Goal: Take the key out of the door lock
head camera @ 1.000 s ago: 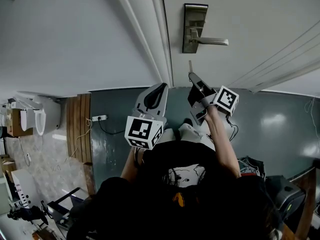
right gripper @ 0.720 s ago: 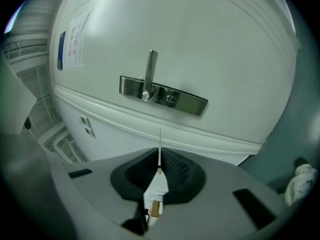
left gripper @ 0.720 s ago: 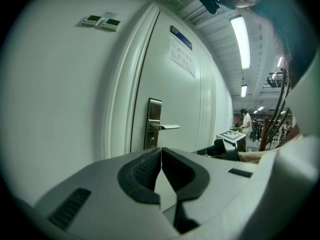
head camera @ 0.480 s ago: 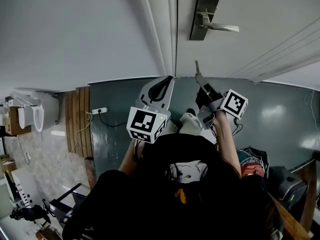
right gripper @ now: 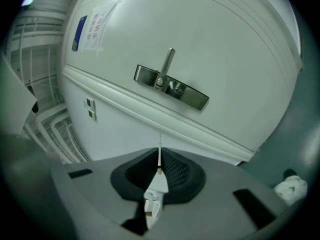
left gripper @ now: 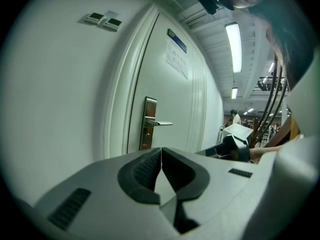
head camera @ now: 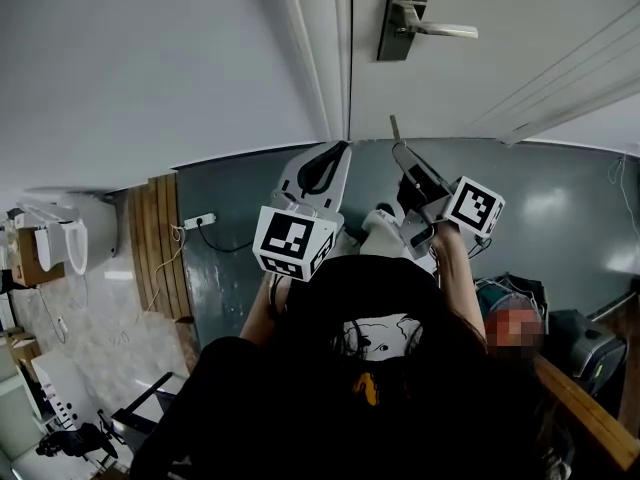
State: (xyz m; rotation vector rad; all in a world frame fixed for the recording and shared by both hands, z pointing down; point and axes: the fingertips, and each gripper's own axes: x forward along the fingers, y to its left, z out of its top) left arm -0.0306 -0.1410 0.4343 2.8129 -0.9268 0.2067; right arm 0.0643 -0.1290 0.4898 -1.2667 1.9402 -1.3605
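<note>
Key pinched in right gripper jaws, nearly closed on it. Blade juts straight ahead along jaw line, toward door. Already clear of lock plate, well apart. Left gripper alongside, jaws together, empty.

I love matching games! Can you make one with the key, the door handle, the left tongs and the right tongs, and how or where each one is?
Things:
1. key
2. door handle
3. left tongs
4. right tongs

Place or state:
A. shut, with nothing inside
B. out of the lock, sticking out from a pair of tongs
C. fixed on the white door
D. shut on the key

Pairs: 1-B, 2-C, 3-A, 4-D
</note>
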